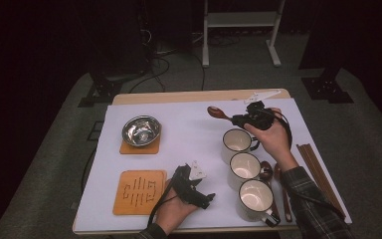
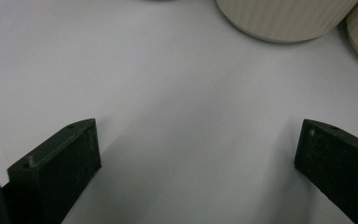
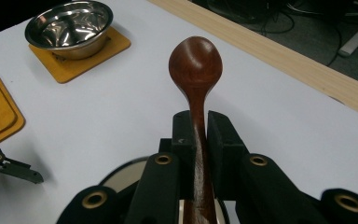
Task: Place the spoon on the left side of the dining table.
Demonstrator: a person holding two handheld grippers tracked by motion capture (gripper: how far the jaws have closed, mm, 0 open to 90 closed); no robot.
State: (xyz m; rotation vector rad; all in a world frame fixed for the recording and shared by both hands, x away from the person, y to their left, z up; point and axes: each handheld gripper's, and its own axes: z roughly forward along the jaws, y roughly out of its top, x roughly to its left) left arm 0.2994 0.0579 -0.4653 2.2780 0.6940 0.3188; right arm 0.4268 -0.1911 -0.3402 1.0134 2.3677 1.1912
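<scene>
One dark wooden spoon (image 3: pixel 195 65), glossy, clamped in right gripper (image 3: pixel 199 128); left gripper (image 2: pixel 196 154) wide open over white table cover (image 1: pixel 189 134).

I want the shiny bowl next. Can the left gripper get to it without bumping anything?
Probably yes. The left gripper is open and holds nothing, and bare white table lies between it and the steel bowl.

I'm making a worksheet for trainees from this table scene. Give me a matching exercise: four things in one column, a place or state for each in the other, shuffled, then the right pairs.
Things
1. wooden spoon
2. steel bowl
3. left gripper
4. chopsticks

Places or states
A. at the table's right edge
B. open, nothing between its jaws
C. clamped in the right gripper
D. on a wooden coaster

Pairs: 1-C, 2-D, 3-B, 4-A
</scene>
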